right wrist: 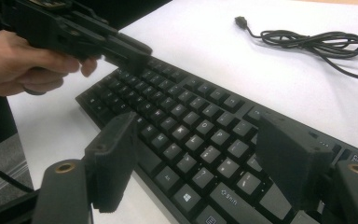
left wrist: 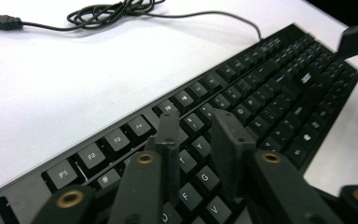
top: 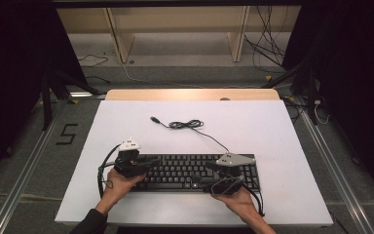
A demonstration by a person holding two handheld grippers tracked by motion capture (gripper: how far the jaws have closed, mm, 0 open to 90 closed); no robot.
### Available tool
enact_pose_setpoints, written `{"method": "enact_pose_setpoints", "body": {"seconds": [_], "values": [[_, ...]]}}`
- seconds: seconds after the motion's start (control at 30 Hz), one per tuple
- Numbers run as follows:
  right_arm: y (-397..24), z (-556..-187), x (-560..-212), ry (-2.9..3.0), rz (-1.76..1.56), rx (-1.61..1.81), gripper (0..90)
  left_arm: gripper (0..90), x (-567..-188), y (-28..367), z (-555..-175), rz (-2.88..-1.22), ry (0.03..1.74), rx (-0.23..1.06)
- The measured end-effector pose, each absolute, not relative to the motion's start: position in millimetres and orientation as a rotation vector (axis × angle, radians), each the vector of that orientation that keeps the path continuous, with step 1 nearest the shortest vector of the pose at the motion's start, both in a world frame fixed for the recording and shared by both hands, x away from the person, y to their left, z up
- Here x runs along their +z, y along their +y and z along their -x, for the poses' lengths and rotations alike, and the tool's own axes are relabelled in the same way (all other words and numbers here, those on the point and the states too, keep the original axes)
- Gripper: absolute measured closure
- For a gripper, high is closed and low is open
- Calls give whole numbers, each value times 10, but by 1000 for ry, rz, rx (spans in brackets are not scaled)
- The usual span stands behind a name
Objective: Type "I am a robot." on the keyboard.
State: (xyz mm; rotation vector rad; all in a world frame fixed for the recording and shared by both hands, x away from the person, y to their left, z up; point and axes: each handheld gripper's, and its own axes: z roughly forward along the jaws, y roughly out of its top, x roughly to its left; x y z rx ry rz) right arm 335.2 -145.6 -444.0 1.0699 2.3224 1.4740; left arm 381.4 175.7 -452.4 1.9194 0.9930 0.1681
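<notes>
A black keyboard point(top: 190, 170) lies along the near part of the white table top point(top: 253, 126). Its thin cable point(top: 185, 125) runs back to a loose coil, and the USB plug point(top: 153, 119) lies free. My left gripper point(top: 153, 163) hovers over the keyboard's left end. In the left gripper view its jaws point(left wrist: 198, 126) stand a little apart above the letter keys point(left wrist: 205, 177), with nothing between them. My right gripper point(top: 205, 179) is at the keyboard's right half. In the right gripper view it point(right wrist: 196, 140) is wide open over the bottom key rows point(right wrist: 191, 121), with the left gripper point(right wrist: 130, 53) beyond.
The white top ends close behind both hands at the near edge point(top: 195, 222). A wooden strip point(top: 190, 94) borders the far side. Beyond it are floor cables point(top: 268, 53) and wooden shelf legs point(top: 119, 39). Metal rails point(top: 24, 170) run beside the table.
</notes>
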Motion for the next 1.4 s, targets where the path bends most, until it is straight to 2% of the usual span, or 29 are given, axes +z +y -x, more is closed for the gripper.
{"method": "enact_pose_setpoints", "body": {"seconds": [0.27,0.47,0.57,0.7,0.93,1.1,1.3,1.4], "values": [[-1447,-3376,-4444,2325,-1065,1463,324,469,-4472,1941,-3696,-1836,1009,158],[-1417,-3399,-4453,2336,-1065,1441,350,353,-4478,2040,-3584,-1790,1007,181],[-1400,-3410,-4458,2346,-1062,1434,382,328,-4476,2087,-3531,-1770,1005,194],[-1369,-3427,-4466,2372,-1051,1410,473,315,-4475,2138,-3474,-1739,1005,200],[-1292,-3461,-4498,2421,-1027,1367,682,302,-4503,2189,-3409,-1724,1006,202],[-1239,-3506,-4552,2461,-1025,1329,800,285,-4526,2187,-3373,-1724,998,203],[-1161,-3536,-4617,2507,-1012,1284,887,261,-4537,2165,-3332,-1729,980,214],[-1122,-3547,-4645,2521,-1010,1265,900,255,-4536,2164,-3310,-1727,969,222]]}}
